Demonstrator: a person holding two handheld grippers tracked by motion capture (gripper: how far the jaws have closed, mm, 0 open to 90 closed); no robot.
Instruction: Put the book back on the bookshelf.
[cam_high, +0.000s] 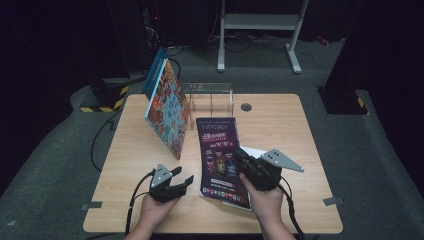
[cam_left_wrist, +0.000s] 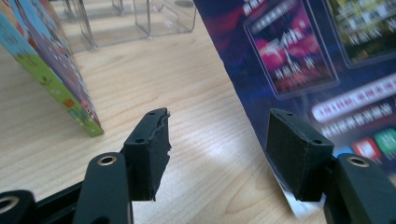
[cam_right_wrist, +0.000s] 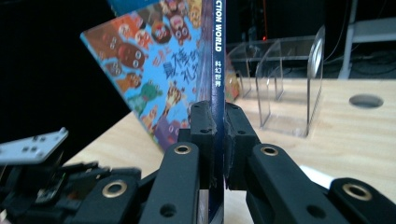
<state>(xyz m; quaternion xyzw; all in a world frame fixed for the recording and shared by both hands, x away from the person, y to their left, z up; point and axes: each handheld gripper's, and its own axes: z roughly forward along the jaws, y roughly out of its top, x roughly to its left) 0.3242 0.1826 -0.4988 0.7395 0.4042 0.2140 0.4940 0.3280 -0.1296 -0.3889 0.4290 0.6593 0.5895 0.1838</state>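
We clamp the magazine (cam_right_wrist: 217, 70) by its spine in our right gripper (cam_right_wrist: 218, 135) to lift it, while our left gripper (cam_left_wrist: 215, 149) waits beside it, jaws apart, holding nothing.

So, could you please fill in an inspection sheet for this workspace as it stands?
Surface: light wooden table with a round cable hole.
Job's things: dark magazine, its right edge clamped; colourful picture book leaning tilted against the clear acrylic rack.
Clutter: white sheet peeking from under the magazine.
Grippers: right gripper shut on the magazine's edge; left gripper open, nothing between its jaws, beside the magazine.
Cables: one trails from each gripper off the near edge.
Surroundings: grey carpet, white frame legs, hazard-striped base, dark backdrop.
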